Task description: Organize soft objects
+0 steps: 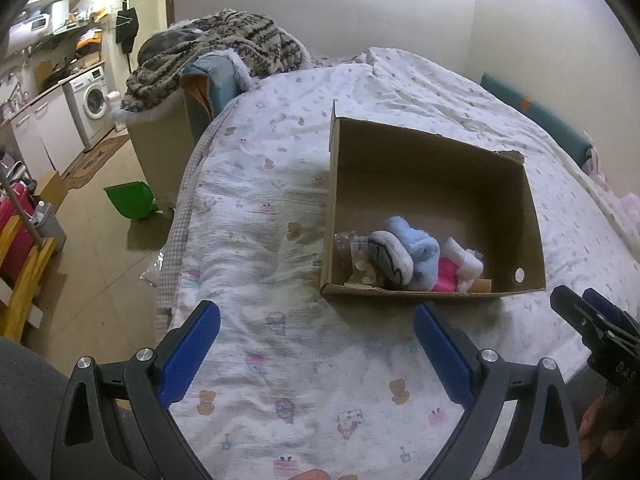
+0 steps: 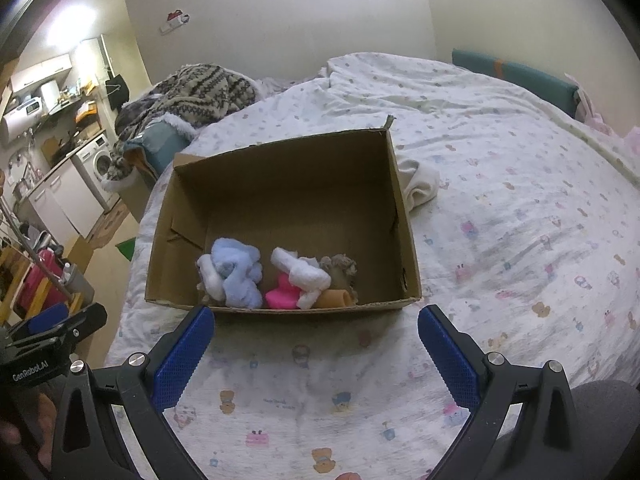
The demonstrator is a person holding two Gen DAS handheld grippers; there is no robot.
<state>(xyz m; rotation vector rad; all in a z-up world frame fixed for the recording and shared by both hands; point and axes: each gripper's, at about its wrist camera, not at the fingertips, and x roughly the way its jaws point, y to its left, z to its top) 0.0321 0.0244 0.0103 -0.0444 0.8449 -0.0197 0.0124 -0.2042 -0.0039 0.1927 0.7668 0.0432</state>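
Note:
An open cardboard box [image 1: 532, 216] [image 2: 404, 216] sits on the bed. Inside at its near end lie soft items: a light blue plush piece [image 1: 420, 252] [image 2: 236, 272], white fleece pieces [image 2: 304, 272], a pink piece [image 1: 446, 276] [image 2: 282, 296], an orange piece [image 2: 334, 299] and a brownish one [image 2: 340, 266]. A cream cloth [image 2: 420, 184] lies on the bed just right of the box. My left gripper [image 1: 316, 344] is open and empty, short of the box's near left corner. My right gripper [image 2: 316, 344] is open and empty, just in front of the box's near wall.
The bed has a white printed cover [image 1: 280, 184] [image 2: 520, 200]. A patterned blanket [image 1: 224, 44] is heaped at the far left. The bed edge drops to the floor on the left, with a green dustpan [image 1: 130, 200]. A teal cushion [image 2: 516, 76] lies far right.

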